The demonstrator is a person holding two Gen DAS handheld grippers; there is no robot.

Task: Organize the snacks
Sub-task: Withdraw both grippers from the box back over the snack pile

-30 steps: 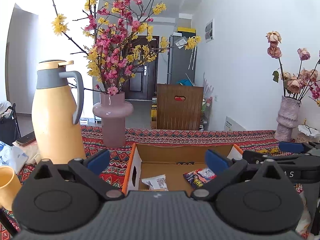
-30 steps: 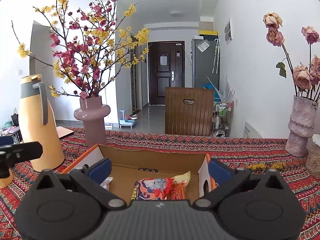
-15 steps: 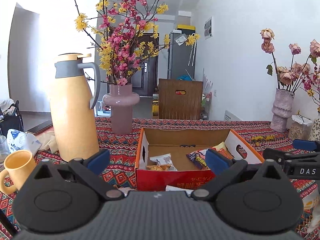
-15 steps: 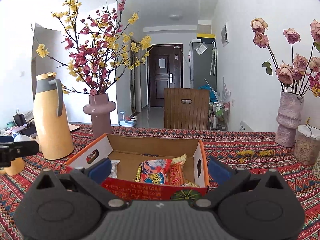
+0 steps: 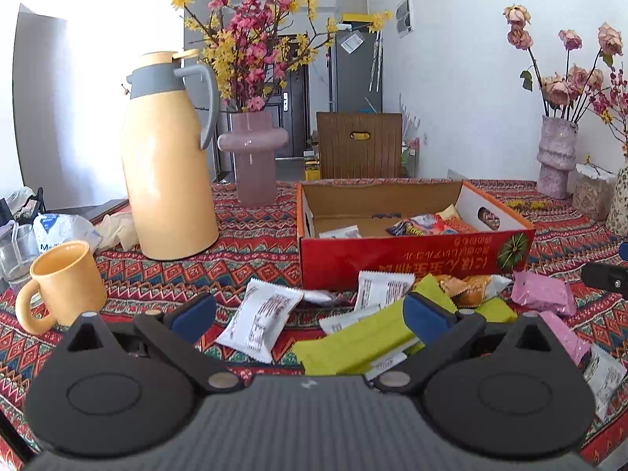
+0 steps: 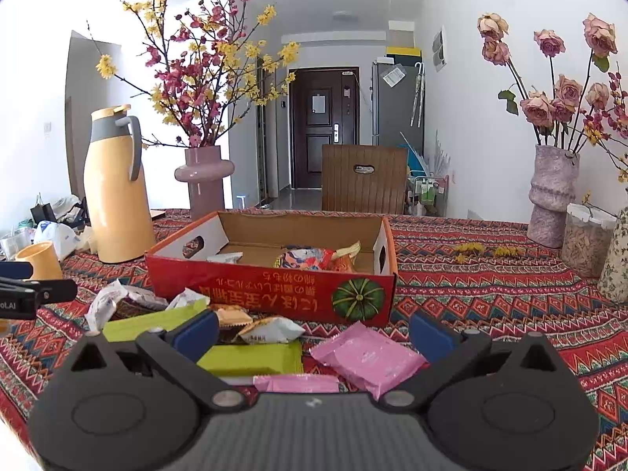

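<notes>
Both my grippers have pulled back from the box since a second ago, so the loose snacks lying in front of it now show between my fingers.

Ahead of my left gripper (image 5: 310, 314) the patterned tablecloth (image 5: 251, 251) spreads out, and on it, straight ahead and slightly to the right, stands the red cardboard box (image 5: 412, 257), open at the top with a few snack packets lying inside. Far to the left of that gripper stands the yellow thermos jug (image 5: 168, 180), with the pink vase (image 5: 253, 157) of blossom branches behind it. Nearer on the left sits the yellow mug (image 5: 64, 282).

My left gripper is spread wide and holds nothing. Between its fingers lie a green packet (image 5: 353, 343) and a white packet (image 5: 261, 316), both flat on the cloth, with more packets heaped just beyond against the box front.

My right gripper (image 6: 314, 333) is likewise wide apart and empty. Just ahead of it, nearer its right finger, lies a pink packet (image 6: 367, 353); a second green packet (image 6: 251, 359) lies beside that, nearer the left finger. Beyond them a small white-and-orange packet (image 6: 271, 329) rests just before the box (image 6: 274, 290).

At the far left of the right wrist view, the tip of my left gripper (image 6: 35, 294) pokes in.
</notes>
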